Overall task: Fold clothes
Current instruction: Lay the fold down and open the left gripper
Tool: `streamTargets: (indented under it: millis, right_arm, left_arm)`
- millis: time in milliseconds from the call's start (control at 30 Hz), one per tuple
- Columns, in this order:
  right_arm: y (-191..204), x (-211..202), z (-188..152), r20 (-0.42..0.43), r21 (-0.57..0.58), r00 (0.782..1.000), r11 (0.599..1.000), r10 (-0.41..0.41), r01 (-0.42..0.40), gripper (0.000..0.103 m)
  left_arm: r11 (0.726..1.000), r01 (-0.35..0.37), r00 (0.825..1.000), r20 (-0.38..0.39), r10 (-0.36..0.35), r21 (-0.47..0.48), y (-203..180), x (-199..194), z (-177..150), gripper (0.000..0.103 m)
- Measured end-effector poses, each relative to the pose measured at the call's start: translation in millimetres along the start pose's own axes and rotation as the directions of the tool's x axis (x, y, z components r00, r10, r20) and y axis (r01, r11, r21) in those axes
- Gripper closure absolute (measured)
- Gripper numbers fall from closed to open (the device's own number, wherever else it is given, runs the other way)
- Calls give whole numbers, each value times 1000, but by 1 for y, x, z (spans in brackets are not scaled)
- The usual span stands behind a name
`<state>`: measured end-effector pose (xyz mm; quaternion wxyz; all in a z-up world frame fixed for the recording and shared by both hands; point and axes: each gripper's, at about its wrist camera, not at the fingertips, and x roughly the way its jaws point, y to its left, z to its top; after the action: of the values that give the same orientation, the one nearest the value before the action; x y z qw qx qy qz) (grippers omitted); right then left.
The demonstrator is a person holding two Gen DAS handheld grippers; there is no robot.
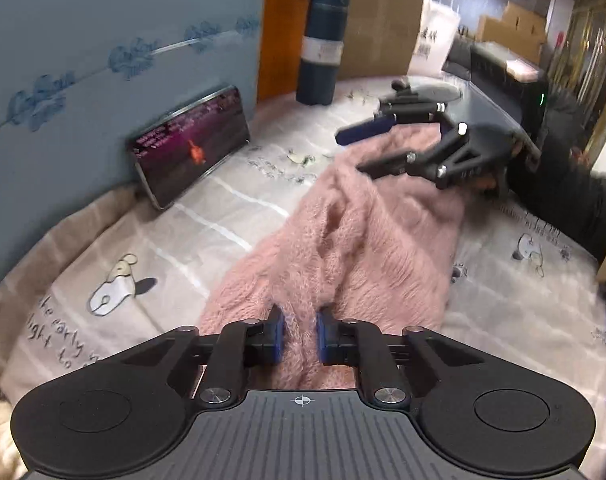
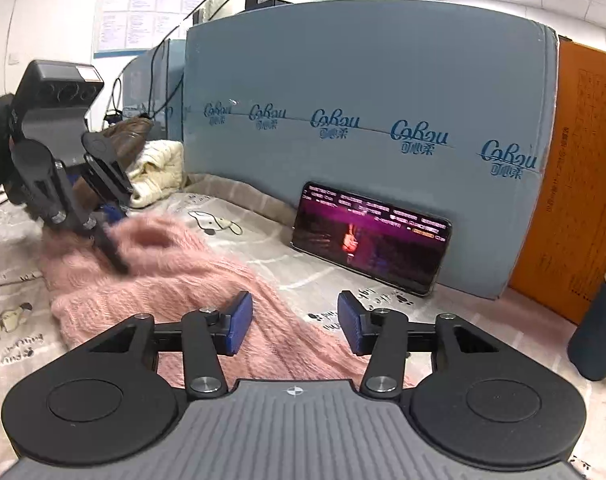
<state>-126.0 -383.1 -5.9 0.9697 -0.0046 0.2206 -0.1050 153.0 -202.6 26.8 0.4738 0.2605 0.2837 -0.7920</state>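
While our left fingers (image 1: 279, 334) are clenched on a bunched ridge of the pink fuzzy sweater (image 1: 343, 240), with pile squeezed between the two blue pads, our right fingers (image 2: 353, 330) stand released, parted over the other end of the same garment with nothing pressed between them. In the right wrist view the knit passes under the left pad and out toward the gap, but the pads do not close on it. The sweater lies crumpled in a long band on the bed sheet (image 1: 151, 240), and its long axis runs from the left gripper (image 1: 299, 336) straight away toward the right gripper (image 1: 383, 148), which hangs above the far end. So the cloth lies dead ahead of the left hand and just below and to the left of the right gripper's open gap. The left hand is the nearer one in the sense that counts, since it already has the fabric; we judge that the right must drop and pinch its end before the band can be stretched or folded over. Beyond the garment, a phone (image 2: 371, 240) leans against the blue panel (image 2: 383, 80), a dark bottle (image 1: 323, 44) stands at the far edge, and a cream knit (image 2: 159, 172) lies heaped in the corner.
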Motion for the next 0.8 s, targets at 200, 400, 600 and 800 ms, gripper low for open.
streamTargets:
  millis: [200, 400, 600, 800]
  right_arm:
    - [2, 9, 1, -22, -32, 998, 998, -62, 61, 49]
    - [4, 20, -2, -84, -73, 990, 991, -117, 111, 38]
    - [-2, 18, 0, -82, -39, 989, 992, -124, 121, 35]
    - [-11, 9, 4, -61, 26, 990, 991, -126, 128, 33]
  left_arm:
    - [980, -42, 999, -17, 39, -195, 41, -1, 3, 82]
    - [958, -253, 967, -35, 251, -134, 25, 10, 4, 34]
    - [885, -463, 847, 268, 459, -53, -50, 8, 15, 13]
    - [804, -594, 799, 105, 593, -15, -55, 91, 22, 11]
